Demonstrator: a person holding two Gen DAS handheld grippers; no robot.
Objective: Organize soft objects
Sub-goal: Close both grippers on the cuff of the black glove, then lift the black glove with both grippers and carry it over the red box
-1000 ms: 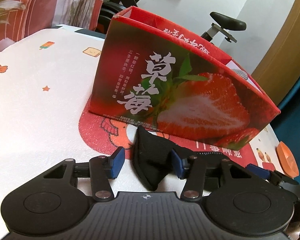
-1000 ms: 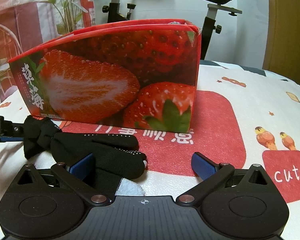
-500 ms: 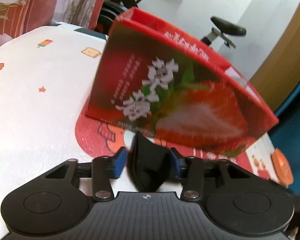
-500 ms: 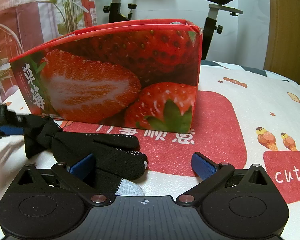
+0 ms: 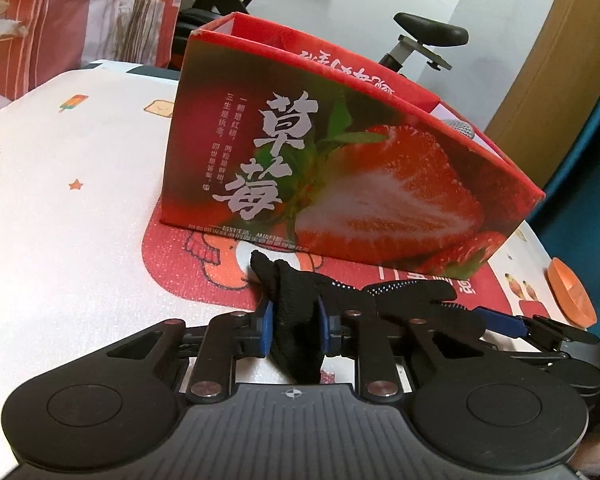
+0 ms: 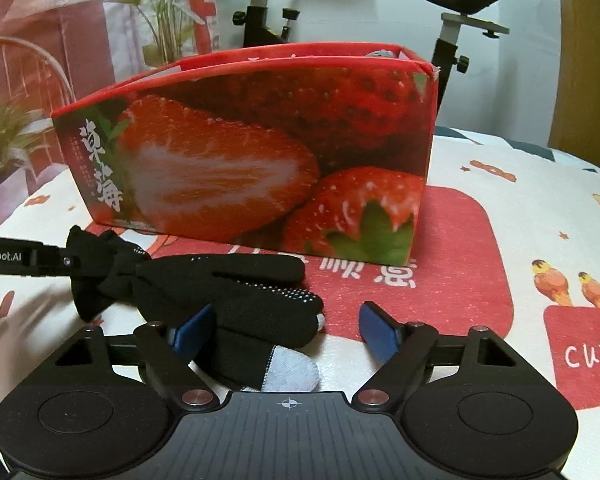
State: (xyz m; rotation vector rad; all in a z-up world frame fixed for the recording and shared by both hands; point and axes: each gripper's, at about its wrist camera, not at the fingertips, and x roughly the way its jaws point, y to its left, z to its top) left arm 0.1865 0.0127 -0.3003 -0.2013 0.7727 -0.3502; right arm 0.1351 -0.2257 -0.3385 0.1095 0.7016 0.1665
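**Mei:** Left wrist view first. The left tongs (image 5: 293,330) are closing on the cuff end of the black glove (image 5: 296,312); the blue pads (image 5: 265,330) already press the bunched cloth from both sides, so I count it as gripped. The glove lies on the table (image 5: 60,208), just in front of the strawberry box (image 5: 340,168), on the red patch of the printed cloth.

**Jonas:** And further to the right?

**Mei:** In the right wrist view the glove's fingers (image 6: 260,292) stretch toward the right tongs (image 6: 288,330). These tongs are closing too, but the right pad (image 6: 374,330) is apart from the glove. Only the left pad sits beside the cloth, so nothing is held there yet.

**Jonas:** How would you do this step well?

**Mei:** I think the right tongs should take the finger end fully between the pads, not only the edge, because knitted cloth slips and folds easily. Then both hands should lift together and keep the glove a little stretched, so it clears the box wall and does not catch on the rim.

**Jonas:** What is in the box?

**Mei:** It is open at the top. Near its right end a small grey piece (image 6: 382,54) shows above the rim; I cannot tell what it is. The rest of the inside is hidden.
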